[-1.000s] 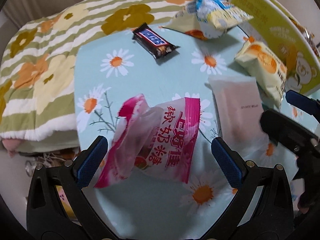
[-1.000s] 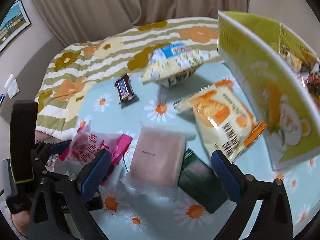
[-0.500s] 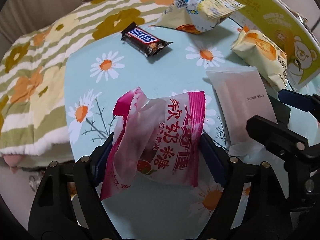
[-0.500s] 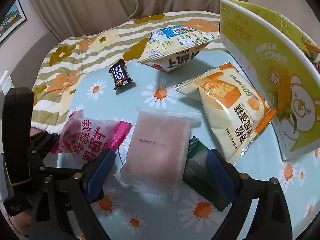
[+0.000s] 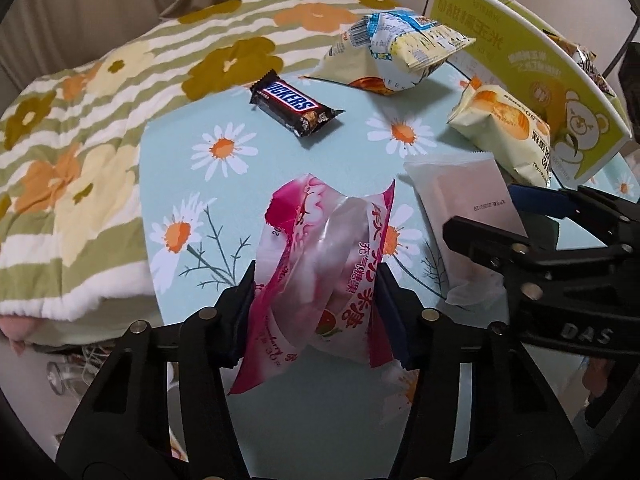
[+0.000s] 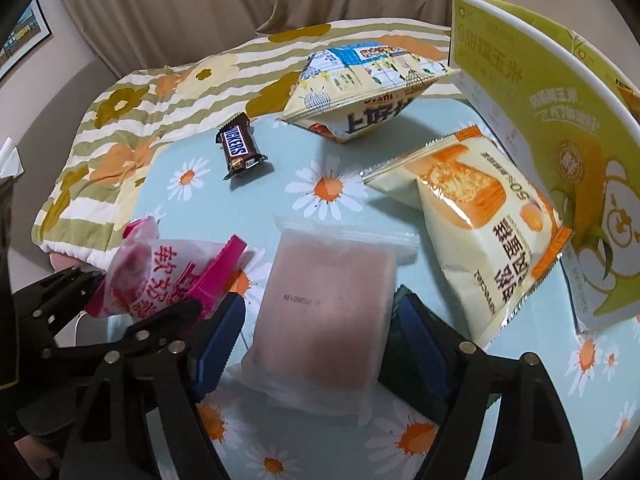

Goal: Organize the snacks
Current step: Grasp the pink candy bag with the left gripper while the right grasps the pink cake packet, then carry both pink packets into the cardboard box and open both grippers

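Note:
A pink candy bag stands crumpled between the pads of my left gripper, whose jaws are closing and pressing on both its sides. In the right wrist view the same bag shows at the left. My right gripper straddles a frosted pinkish packet lying flat on the daisy tablecloth. Its jaws are closing, and the pads sit just off the packet's edges. A dark green packet peeks out from under the packet's right side, by the right pad.
A Snickers bar lies farther back on the cloth. Behind it are a puffed white-and-blue bag and a yellow pastry bag. A tall green-yellow box stands at the right. A flowered quilt borders the left.
The left jaws narrowed from wide apart onto the pink bag and crumpled it. The right jaws narrowed around the frosted packet and came closer to it.

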`<state>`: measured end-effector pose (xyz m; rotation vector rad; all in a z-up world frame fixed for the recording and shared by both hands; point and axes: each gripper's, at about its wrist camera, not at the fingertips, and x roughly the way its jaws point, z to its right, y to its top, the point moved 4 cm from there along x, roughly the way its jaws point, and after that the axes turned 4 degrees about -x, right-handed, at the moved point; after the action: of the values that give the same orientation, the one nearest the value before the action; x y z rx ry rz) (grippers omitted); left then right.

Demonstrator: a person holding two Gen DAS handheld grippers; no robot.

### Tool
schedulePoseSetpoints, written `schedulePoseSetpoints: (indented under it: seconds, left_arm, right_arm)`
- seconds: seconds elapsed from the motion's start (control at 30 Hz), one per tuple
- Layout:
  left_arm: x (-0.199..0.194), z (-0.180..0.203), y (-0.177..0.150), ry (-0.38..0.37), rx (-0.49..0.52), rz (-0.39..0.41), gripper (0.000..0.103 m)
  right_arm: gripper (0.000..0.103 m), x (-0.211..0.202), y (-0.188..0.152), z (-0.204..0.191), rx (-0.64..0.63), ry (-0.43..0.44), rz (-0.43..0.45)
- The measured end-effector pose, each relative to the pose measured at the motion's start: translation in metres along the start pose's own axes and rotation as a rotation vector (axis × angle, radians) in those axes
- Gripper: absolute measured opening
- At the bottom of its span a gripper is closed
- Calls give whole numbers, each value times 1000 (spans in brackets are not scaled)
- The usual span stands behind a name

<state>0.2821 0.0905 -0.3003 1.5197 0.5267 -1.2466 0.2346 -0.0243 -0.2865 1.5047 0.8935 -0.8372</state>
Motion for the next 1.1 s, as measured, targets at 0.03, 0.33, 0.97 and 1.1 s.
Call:
schedulePoseSetpoints:
  seconds: [0.03,0.33,0.97,1.1]
  left_arm:
    - [-1,-2,0,-1,-4,1,50]
    - [-7,-13,-1,-21,-67,5,47]
    - [-67,-12,36,-63,-150,119,46]
    - [-92,4,61,-75,-137,170,46]
  right_arm:
    - [75,2,1,0,-2,0,-2]
    - [67,18,1,-6,-71,-61,-29]
    - [62,-61,33,-6,-109,39,131]
    - [62,-96,47,6,-110,58,181]
